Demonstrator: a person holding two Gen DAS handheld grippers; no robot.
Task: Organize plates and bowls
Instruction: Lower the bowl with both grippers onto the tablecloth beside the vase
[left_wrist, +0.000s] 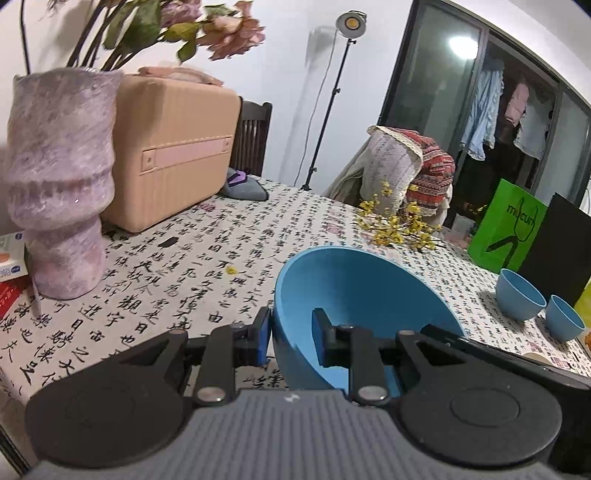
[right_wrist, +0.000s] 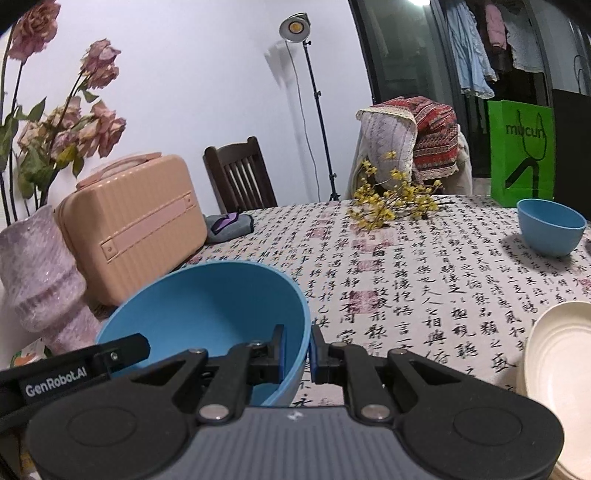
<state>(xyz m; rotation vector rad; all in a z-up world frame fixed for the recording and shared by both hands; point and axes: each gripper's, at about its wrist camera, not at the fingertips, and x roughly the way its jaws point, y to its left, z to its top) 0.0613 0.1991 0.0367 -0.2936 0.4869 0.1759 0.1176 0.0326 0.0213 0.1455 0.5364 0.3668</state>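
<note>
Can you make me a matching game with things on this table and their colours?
Things:
1. big bowl held by both grippers
2. suitcase
3. paper bag
4. plate

Colours:
A. green
B. cream white
C. blue
D. peach pink

Pairs: 1-C, 2-D, 3-A, 4-B

The left gripper and the right gripper each pinch the big bowl's rim, one on each side.
</note>
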